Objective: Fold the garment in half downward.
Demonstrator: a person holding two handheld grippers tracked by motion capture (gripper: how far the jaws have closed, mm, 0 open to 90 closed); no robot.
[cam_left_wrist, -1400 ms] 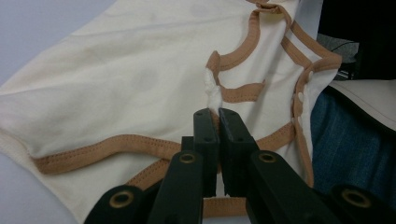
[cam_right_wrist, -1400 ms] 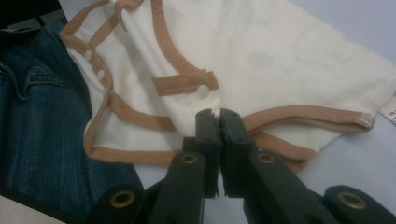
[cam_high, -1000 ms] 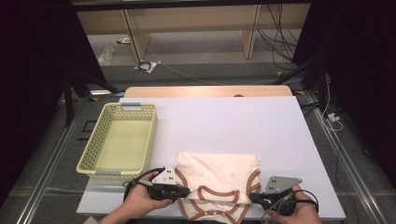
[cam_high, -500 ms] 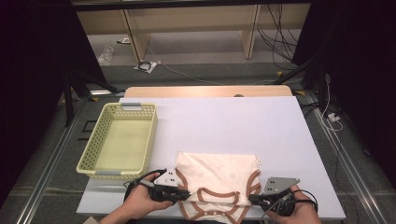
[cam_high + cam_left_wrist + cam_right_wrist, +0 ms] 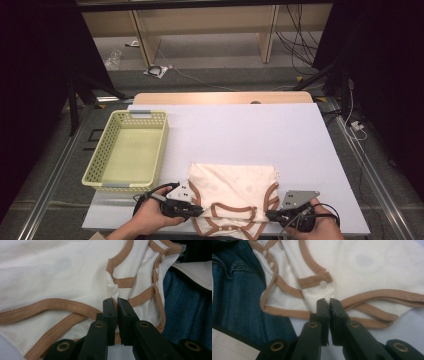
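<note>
At the bodysuit's (image 5: 232,192) near left edge, the left gripper (image 5: 198,212) clamps its tan-trimmed cloth; the right gripper (image 5: 270,216) pinches the opposite edge. Bodysuit lies flat on the bench (image 5: 250,130), right of the basket (image 5: 131,149).

blk fingers (image 5: 110,315) w/ brass rivets, grey plate (image 5: 299,198), blue jeans (image 5: 234,295)

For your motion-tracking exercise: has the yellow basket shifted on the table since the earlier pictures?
No. The yellow basket sits in the same spot by the table's left edge, at the same angle to it.
</note>
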